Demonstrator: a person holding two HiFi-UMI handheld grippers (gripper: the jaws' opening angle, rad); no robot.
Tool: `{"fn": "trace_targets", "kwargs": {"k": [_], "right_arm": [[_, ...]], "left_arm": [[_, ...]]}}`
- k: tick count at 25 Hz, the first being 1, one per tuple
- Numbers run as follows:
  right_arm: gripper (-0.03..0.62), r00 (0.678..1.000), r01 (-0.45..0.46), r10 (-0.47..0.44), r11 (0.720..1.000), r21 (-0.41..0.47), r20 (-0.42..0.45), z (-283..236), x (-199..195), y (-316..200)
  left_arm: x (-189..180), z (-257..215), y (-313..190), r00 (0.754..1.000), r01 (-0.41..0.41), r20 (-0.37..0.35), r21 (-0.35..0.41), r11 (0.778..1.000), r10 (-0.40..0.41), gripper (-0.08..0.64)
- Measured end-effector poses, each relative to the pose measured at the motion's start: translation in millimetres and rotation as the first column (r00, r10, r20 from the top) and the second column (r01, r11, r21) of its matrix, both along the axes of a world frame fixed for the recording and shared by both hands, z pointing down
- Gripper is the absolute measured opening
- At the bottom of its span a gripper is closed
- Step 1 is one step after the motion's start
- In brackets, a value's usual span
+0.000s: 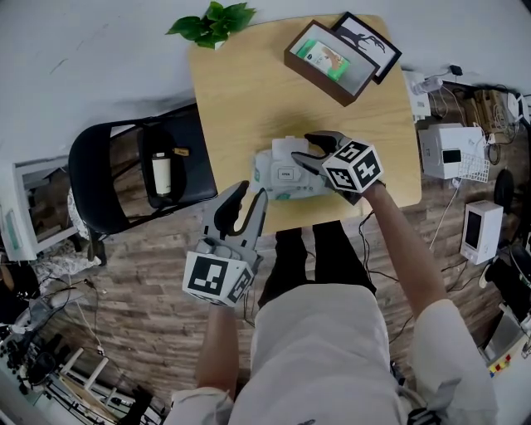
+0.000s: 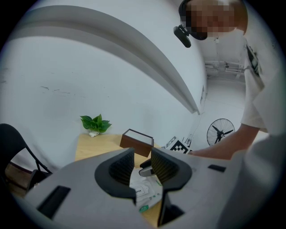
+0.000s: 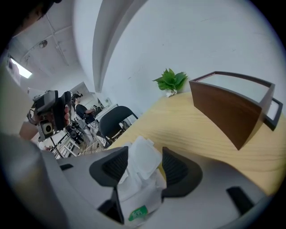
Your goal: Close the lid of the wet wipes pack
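1. head view: the wet wipes pack lies near the lower edge of the wooden table, at frame centre, with its white lid raised at the upper side.
2. the right gripper reaches in from the right and sits over the pack, one finger on each side of the lid.
3. the left gripper hangs just below and left of the pack, off the table's edge, its fingers spread and empty.
4. a brown box and a picture frame sit at the table's upper right, a plant at its top edge; a black chair at the left carries a bottle.
5. left gripper view: the left gripper has its ribbed pads apart with nothing held; the pack shows through the gap, lower down on the table.
6. behind it stand the box and the plant; a fan is at the right.
7. right gripper view: the right gripper has its fingers wide apart, and the upright lid stands between the pads without being clamped.
8. the pack fills the space below the fingers at the bottom centre.
9. the box is at the right, the plant at the table's far edge, and the chair at the left.
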State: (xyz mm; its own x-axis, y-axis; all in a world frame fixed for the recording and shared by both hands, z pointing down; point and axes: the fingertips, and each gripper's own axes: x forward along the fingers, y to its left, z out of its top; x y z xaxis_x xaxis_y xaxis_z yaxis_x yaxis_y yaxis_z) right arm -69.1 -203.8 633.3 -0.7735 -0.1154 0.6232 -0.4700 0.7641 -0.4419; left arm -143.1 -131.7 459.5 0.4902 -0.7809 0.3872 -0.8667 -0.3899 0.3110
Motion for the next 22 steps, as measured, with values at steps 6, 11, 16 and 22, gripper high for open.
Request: {"fn": "trace_targets", "kwargs": {"k": [6, 11, 16, 22], "right_arm": [[0.229, 1.0, 0.011, -0.011, 1.0, 0.019, -0.003, -10.5, 0.5, 7.0], [0.229, 1.0, 0.011, -0.011, 0.999, 0.036, -0.003, -19.2, 1.2, 16.0], [0.229, 1.0, 0.01, -0.01, 0.999, 0.043, 0.0, -26.0, 1.1, 27.9], [0.229, 1.0, 0.009, -0.009, 0.998, 0.055, 0.002, -32.6, 1.5, 42.4]], "left_arm": [[0.3, -9.0, 3.5, 1.0, -0.004, -0.005, 0.023, 1.0, 0.004, 0.114], [0.2, -16.7, 9.6, 1.0, -0.012, 0.0, 0.041, 0.999, 0.012, 0.114], [-0.8, -22.0, 18.2, 1.0, -0.019, 0.001, 0.05, 0.999, 0.019, 0.114], [0.9, -26.1, 28.9, 0.999, -0.032, 0.002, 0.059, 0.998, 0.032, 0.114]]}}
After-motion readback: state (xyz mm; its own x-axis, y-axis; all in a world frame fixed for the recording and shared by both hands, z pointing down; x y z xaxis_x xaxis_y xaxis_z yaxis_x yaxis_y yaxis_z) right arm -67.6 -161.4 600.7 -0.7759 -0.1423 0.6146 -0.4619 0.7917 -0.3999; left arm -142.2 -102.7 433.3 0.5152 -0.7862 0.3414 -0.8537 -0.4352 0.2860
